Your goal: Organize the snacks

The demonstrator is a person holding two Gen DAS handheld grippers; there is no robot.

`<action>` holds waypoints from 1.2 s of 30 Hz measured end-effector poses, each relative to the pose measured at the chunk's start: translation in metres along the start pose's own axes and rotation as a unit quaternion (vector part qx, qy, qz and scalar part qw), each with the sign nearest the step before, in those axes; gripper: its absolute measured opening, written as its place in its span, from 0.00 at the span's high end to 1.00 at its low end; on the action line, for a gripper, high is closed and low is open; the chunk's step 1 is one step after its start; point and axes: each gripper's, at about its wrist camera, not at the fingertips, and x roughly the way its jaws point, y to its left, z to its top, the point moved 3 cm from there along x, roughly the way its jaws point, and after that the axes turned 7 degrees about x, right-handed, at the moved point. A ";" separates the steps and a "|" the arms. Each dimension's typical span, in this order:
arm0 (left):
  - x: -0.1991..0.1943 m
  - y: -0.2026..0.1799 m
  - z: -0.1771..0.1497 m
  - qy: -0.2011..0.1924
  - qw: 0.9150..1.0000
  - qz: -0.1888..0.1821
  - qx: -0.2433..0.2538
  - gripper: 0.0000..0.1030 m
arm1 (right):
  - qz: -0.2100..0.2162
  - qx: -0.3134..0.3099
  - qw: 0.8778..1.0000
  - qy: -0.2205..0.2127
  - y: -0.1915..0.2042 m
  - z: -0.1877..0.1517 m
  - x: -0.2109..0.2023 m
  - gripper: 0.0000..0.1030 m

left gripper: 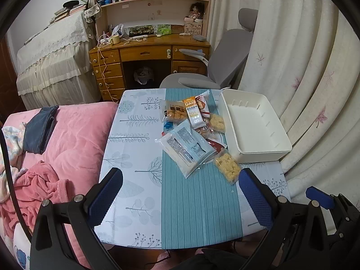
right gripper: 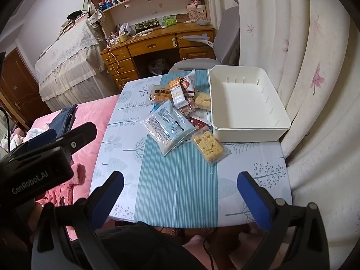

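Observation:
A pile of snack packets lies on the small table (left gripper: 135, 148): a big light-blue packet (left gripper: 186, 146) (right gripper: 167, 126), a clear pack of yellow puffs (left gripper: 227, 167) (right gripper: 208, 145), an orange OATS bar (left gripper: 193, 112) (right gripper: 176, 91), a biscuit pack (left gripper: 174, 112) and others behind. An empty white bin (left gripper: 254, 123) (right gripper: 245, 103) stands to their right. My left gripper (left gripper: 180, 193) is open and empty, near the table's front edge. My right gripper (right gripper: 180, 195) is open and empty, also short of the pile.
A pink bed (left gripper: 67, 139) with clothes lies left of the table. A grey office chair (left gripper: 216, 67) and a wooden desk (left gripper: 146, 54) stand behind it. A curtain (left gripper: 303, 67) hangs along the right. The left gripper's body (right gripper: 40, 157) shows at the left of the right wrist view.

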 end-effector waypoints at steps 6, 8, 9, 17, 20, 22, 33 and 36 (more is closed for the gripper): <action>0.001 -0.003 -0.003 0.000 1.000 0.000 0.000 0.01 | 0.000 0.001 1.000 0.000 0.000 0.000 -0.001 0.02; 0.001 -0.003 -0.003 0.000 1.000 0.000 0.000 0.01 | 0.000 0.001 1.000 0.001 0.001 0.000 -0.001 0.02; 0.001 -0.003 -0.003 0.000 1.000 -0.001 0.000 0.01 | -0.001 0.001 1.000 0.000 0.001 0.000 -0.001 0.02; 0.009 -0.013 -0.004 -0.001 1.000 -0.004 0.000 0.01 | -0.001 0.001 1.000 0.001 0.002 0.000 0.000 0.02; 0.011 -0.007 -0.002 0.000 1.000 -0.011 0.000 0.01 | -0.002 0.002 1.000 0.002 0.004 0.001 -0.004 0.02; 0.013 -0.008 -0.002 0.002 1.000 -0.014 0.000 0.01 | -0.002 0.002 1.000 0.002 0.001 0.001 0.001 0.02; 0.022 0.017 -0.003 0.023 0.999 -0.047 -0.017 0.01 | -0.032 0.020 0.999 0.005 0.007 0.001 0.009 0.02; 0.027 0.024 -0.002 0.029 0.998 -0.061 -0.017 0.01 | -0.047 0.026 0.999 0.002 0.009 0.001 0.011 0.02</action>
